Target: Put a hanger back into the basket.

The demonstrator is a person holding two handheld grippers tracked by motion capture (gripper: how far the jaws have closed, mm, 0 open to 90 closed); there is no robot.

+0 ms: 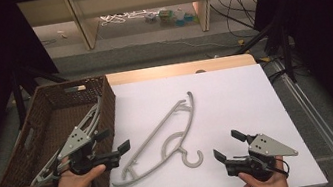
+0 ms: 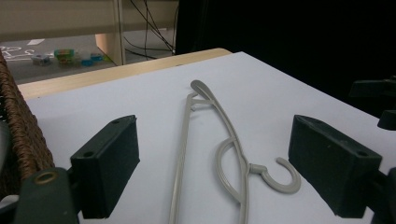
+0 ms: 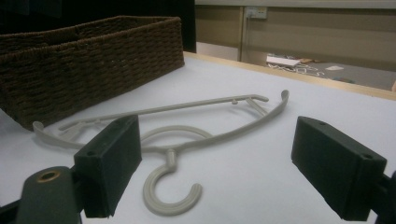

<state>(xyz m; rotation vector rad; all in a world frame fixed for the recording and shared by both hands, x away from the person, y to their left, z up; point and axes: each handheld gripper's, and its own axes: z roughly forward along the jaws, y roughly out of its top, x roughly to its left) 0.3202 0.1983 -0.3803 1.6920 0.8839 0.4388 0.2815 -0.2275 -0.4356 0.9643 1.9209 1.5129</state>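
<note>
A pale grey plastic clothes hanger (image 1: pixel 164 137) lies flat on the white worktop (image 1: pixel 235 92), its hook (image 1: pixel 192 159) turned toward the person, just right of the dark brown woven wicker basket (image 1: pixel 105 100) (which holds other grey hangers (image 1: pixel 89 122)). The left hand-held gripper (image 1: pixel 113 143) sits at the basket's near right corner, jaws spread wide with nothing between them, facing the hanger. The right hand-held gripper (image 1: pixel 228 145) rests low beside the hook, likewise open and empty.
</note>
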